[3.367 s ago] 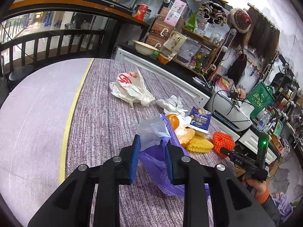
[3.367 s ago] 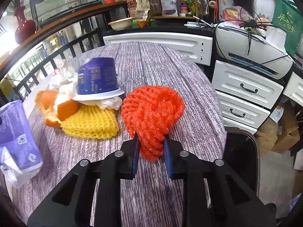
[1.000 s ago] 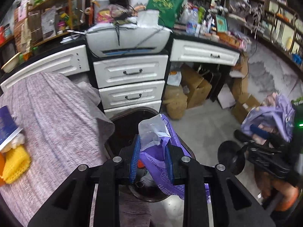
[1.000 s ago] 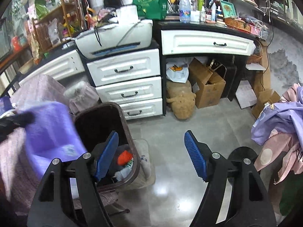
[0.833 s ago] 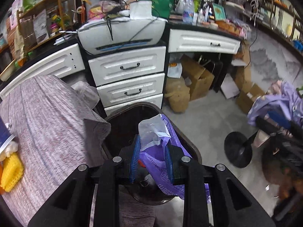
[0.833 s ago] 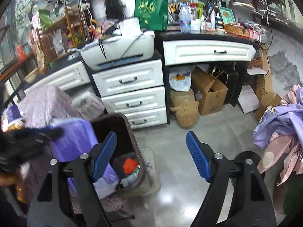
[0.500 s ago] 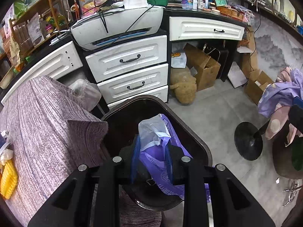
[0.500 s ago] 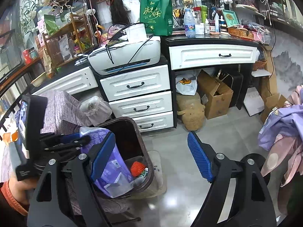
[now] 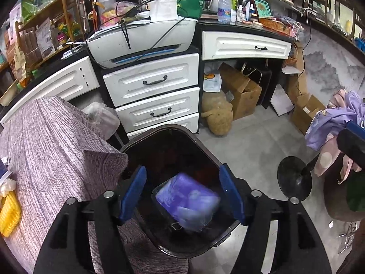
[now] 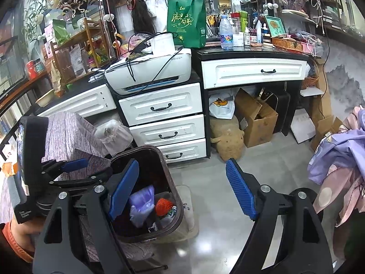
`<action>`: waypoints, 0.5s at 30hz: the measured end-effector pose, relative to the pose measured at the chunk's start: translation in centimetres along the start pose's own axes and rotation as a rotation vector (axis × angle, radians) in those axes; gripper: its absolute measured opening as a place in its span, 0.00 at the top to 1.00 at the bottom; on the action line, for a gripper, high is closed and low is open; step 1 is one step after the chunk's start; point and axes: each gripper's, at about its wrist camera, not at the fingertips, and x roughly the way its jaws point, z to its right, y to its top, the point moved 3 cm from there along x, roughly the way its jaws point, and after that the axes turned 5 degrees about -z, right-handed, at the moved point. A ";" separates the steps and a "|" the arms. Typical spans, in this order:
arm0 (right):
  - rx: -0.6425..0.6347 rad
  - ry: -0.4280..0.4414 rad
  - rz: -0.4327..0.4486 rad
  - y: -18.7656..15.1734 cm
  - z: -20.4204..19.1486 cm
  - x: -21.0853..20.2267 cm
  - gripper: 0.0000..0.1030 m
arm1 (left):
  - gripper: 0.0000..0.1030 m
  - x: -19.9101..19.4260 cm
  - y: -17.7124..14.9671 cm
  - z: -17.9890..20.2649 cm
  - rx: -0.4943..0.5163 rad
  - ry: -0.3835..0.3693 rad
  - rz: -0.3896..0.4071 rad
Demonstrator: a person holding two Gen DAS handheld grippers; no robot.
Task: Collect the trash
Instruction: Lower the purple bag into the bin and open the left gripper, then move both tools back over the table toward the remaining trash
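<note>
Left tool (image 9: pixel 181 194) has just let go: half a second ago its pads were clamped on the purple bag, now the fingers are spread wide and nothing sits between them. The purple bag (image 9: pixel 187 203) shows blurred, mid-drop, inside the dark trash bin (image 9: pixel 205 150). In the right wrist view the same bag (image 10: pixel 141 202) sits inside the bin (image 10: pixel 168 171), just beside the orange foam net (image 10: pixel 163 206) that is already in there. Judgement: this item counts as deposited, and the left tool is free for the next pick.

More trash remains on the worktop (image 9: pixel 50 146): a yellow foam net (image 9: pixel 9 214) lies at its far left edge, well apart from the bin, so the task is only partly done.

Pose: left tool hangs directly over the bin mouth, pointing down into it, next to the worktop's draped corner. Right tool (image 10: pixel 182 187) is also wide open and empty, held off to the side, aimed at floor and drawers. The left tool (image 10: pixel 75 171) shows in its view, over the bin's left rim.
</note>
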 end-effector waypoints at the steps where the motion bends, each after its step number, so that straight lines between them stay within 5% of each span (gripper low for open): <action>1: 0.002 0.007 0.003 0.0 0.0 0.0 0.24 | 0.34 -0.2 0.0 0.0 0.001 0.000 0.002; 15: -0.029 0.059 -0.025 -0.2 -1.8 0.5 0.15 | 0.24 -4.7 -0.9 -2.7 -0.066 -0.001 0.064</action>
